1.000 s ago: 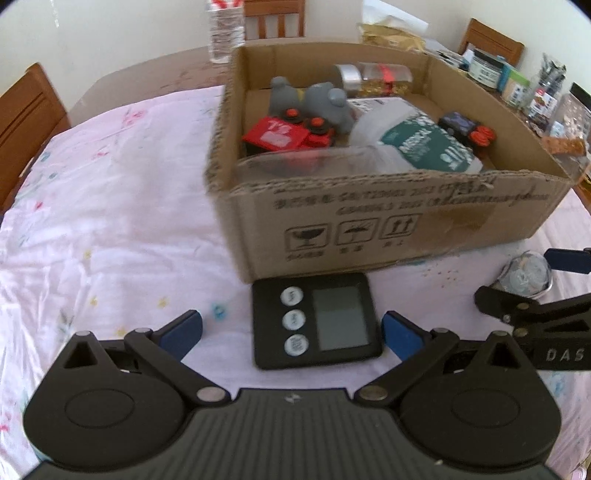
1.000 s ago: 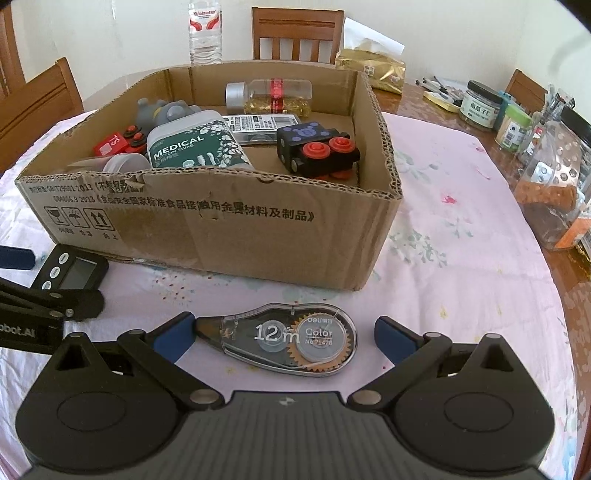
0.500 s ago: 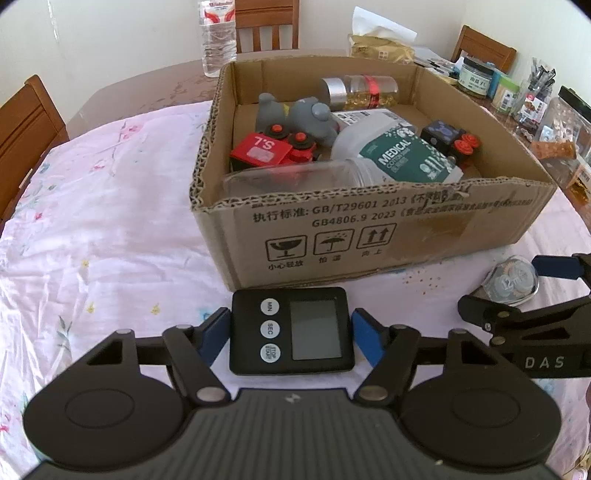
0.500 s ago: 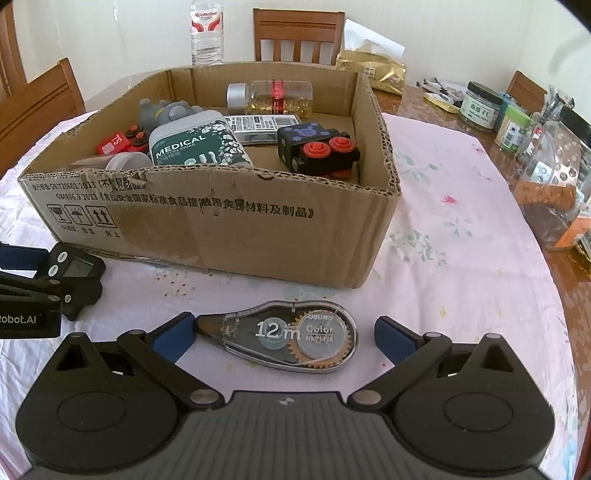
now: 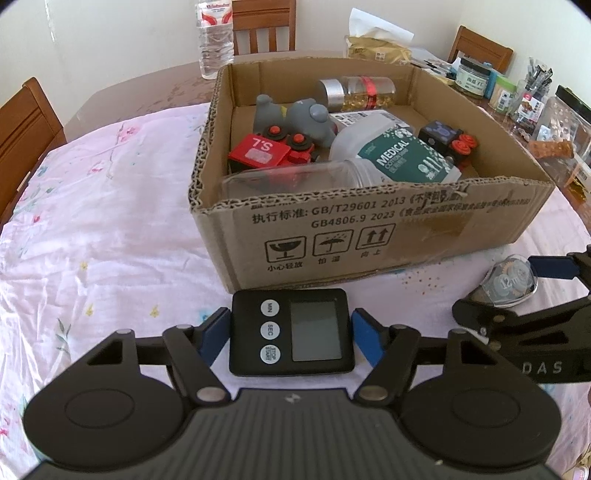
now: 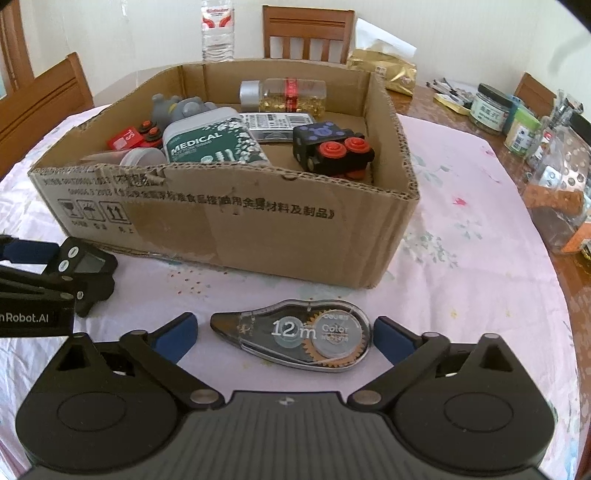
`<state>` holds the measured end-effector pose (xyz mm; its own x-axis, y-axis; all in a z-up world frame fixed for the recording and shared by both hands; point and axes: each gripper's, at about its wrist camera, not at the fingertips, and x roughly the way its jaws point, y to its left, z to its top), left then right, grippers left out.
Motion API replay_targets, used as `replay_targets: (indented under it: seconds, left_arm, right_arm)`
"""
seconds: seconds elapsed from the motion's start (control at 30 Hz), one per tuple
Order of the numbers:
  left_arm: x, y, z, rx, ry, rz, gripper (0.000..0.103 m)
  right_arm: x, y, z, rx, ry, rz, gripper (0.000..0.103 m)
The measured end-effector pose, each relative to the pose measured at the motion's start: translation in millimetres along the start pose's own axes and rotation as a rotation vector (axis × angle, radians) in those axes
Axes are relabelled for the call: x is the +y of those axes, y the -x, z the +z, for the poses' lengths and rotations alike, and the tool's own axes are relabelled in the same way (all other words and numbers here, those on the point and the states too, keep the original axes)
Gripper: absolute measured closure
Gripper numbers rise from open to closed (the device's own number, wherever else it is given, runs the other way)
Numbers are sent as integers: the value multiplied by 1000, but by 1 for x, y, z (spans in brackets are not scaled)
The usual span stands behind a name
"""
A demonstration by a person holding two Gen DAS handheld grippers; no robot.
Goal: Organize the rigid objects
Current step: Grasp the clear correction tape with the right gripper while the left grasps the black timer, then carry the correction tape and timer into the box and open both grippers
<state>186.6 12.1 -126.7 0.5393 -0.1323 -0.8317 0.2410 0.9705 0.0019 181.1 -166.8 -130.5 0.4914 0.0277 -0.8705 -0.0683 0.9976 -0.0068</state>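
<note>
The left tool (image 5: 290,332) is closed on a black digital timer (image 5: 290,331): both blue pads (image 5: 214,334) press its 2 side edges, after the jaws have just been closing around it. The timer sits face up with 3 round buttons in a column beside its grey screen, just in front of the near wall of the cardboard box (image 5: 369,236), over the pink flowered cloth (image 5: 92,229) that covers the counter. From the right wrist view the same timer (image 6: 83,260) shows at the left edge, pinched in the left tool.

The right tool (image 6: 284,334) stands wide, its jaws having just been closing a little, with a clear correction tape dispenser (image 6: 295,338) lying flat on the cloth between them. Neither blue pad (image 6: 175,334) touches it; a narrow gap shows on each side. The dispenser lies near the box's right front corner, pointed end toward the left tool, marked "12m".

The box stands in the middle of the counter and holds a green-labelled "MEDICAL" tub (image 6: 214,142), a black toy block with red wheels (image 6: 332,153), a red toy (image 5: 260,151), grey toy figures (image 5: 291,118), a clear jar (image 5: 295,177) on its side and a silver-capped bottle of gold contents (image 6: 284,96).

A water bottle (image 6: 218,31) stands at the far edge of the counter, and jars (image 6: 491,109) crowd its right edge.
</note>
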Motion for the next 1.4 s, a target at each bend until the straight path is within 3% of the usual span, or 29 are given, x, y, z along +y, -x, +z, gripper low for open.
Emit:
replay_targets:
  seconds: [0.1, 0.3, 0.67, 0.97, 1.17, 1.4]
  left_arm:
    - [-1, 0, 1, 0, -1, -1, 34]
    - [1, -1, 3, 16, -18, -13, 34]
    - [9, 12, 6, 31, -147, -75, 34]
    - [22, 61, 22, 33, -274, -206, 34]
    - [32, 93, 50, -31, -319, -266, 34]
    - [32, 90, 95, -126, -299, -216, 34]
  right_arm:
    - [2, 1, 2, 5, -6, -6, 10]
    - [2, 4, 3, 25, 18, -5, 10]
    - [-11, 26, 14, 29, 90, 23, 10]
    - [-15, 69, 34, -6, 149, 44, 10]
    - [-6, 95, 58, -80, 157, 66, 10]
    - [1, 92, 90, -133, 186, 148, 10]
